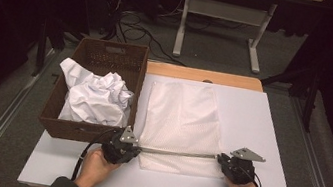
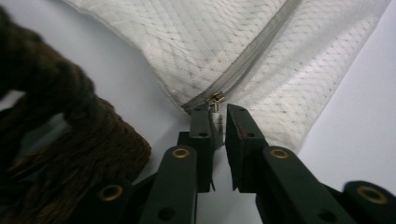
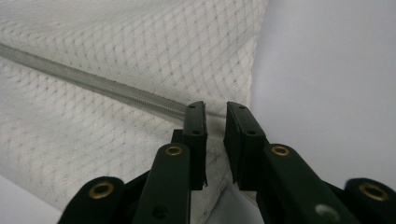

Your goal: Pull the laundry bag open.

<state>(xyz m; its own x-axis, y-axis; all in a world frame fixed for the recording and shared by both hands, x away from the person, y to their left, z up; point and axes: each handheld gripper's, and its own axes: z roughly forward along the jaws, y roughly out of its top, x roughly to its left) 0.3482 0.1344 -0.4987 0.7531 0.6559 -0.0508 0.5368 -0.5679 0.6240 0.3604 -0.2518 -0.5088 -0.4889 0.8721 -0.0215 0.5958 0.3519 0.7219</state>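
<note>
Black jaws on your left gripper (image 2: 215, 122) stand a little apart, with the metal zipper pull (image 2: 215, 100) of the mesh laundry bag (image 1: 183, 121) just at their tips; nothing is pinched. Your right gripper (image 3: 215, 119) is likewise slightly parted, straddling the far end of the zipper (image 3: 98, 86) at the bag's corner, its pads clear of the cloth. The bag lies flat on the white table (image 1: 271, 125), zipper along its near edge, just beside the wicker basket (image 1: 104, 58) that holds crumpled white laundry (image 1: 95, 97). To work the zipper well, I'd judge you should close squarely on the small pull with the left, clamp the corner with the right, and keep the tape taut and level between them.
</note>
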